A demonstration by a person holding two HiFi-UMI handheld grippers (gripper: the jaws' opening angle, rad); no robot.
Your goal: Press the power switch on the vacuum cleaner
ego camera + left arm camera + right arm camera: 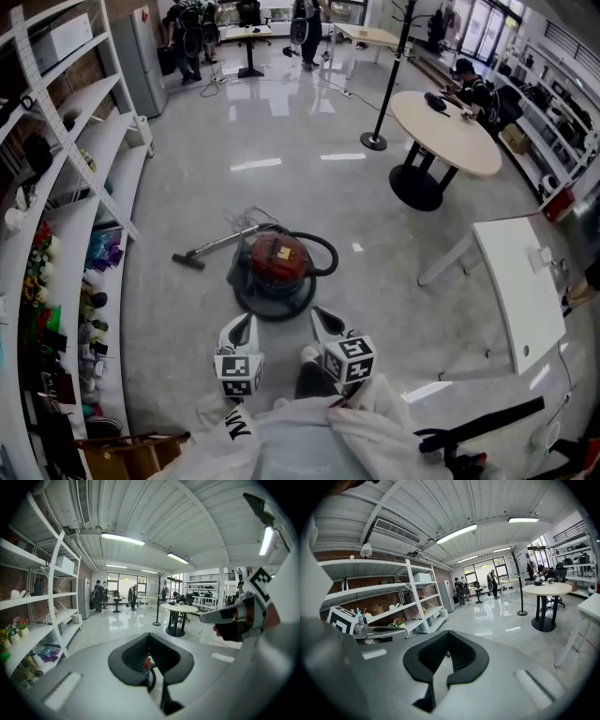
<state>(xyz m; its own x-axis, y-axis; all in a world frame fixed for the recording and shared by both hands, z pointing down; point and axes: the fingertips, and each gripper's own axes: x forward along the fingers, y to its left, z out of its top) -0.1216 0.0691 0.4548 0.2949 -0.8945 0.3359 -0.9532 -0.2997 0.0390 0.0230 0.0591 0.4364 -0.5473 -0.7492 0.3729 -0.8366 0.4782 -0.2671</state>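
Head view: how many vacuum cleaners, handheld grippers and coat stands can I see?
Vacuum cleaner: 1
Grippers: 2 (left gripper, right gripper)
Coat stand: 1
Total: 4

Showing red on the vacuum (pixel 278 260) dome, black on its base and hose (pixel 333 253), at twelve o'clock from the grippers. Gleaming pale grey across the floor (pixel 281 169), streaked with white glare. Wearing white on the left gripper (pixel 242 328) and right gripper (pixel 324 323), black on the pads (pixel 125 660), and black-and-white squares on the markers (pixel 239 373). Carrying a beige top over a black foot on the table (pixel 450 136), at two o'clock. Standing white: shelves (pixel 98 150) at nine o'clock, desk (pixel 516 281) at three. Draping white as a garment (pixel 375 431) at six o'clock.
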